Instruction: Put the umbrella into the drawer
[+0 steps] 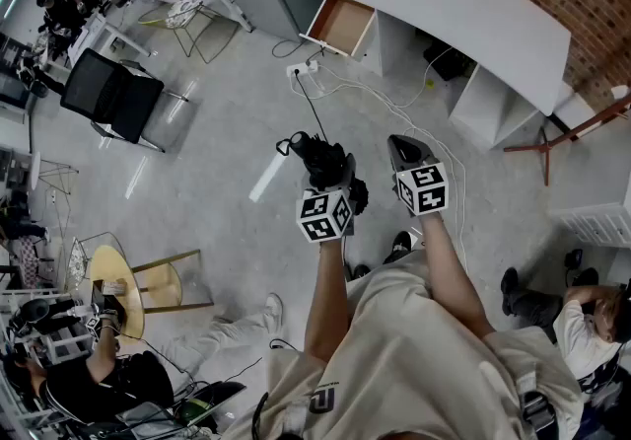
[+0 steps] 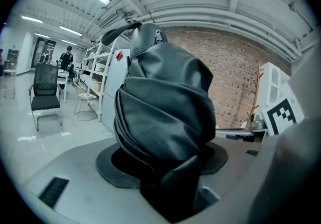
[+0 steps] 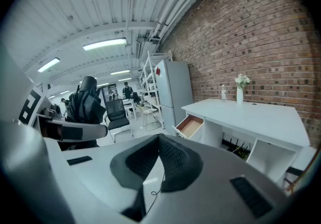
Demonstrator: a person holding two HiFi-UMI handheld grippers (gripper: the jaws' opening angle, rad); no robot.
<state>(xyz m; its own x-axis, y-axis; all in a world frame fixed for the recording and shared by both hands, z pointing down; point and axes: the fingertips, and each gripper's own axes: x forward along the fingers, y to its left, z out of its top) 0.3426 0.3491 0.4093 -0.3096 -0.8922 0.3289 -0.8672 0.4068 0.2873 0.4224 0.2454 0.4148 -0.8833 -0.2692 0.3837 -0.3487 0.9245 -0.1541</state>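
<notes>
The carrying step was in hand. The left gripper (image 1: 333,175) had its fingers clamped on the folded black umbrella (image 2: 165,117), which was held in the air above the floor, well apart from the drawer (image 1: 341,24). The right gripper (image 1: 405,154) was empty, its fingers closed tip to tip. The drawer stood pulled out at one end of the white desk (image 1: 493,29). By my reading, the next move called for walking closer, lowering the umbrella lengthwise into the drawer, then letting go. There were one umbrella, one open drawer, one desk and two grippers.
</notes>
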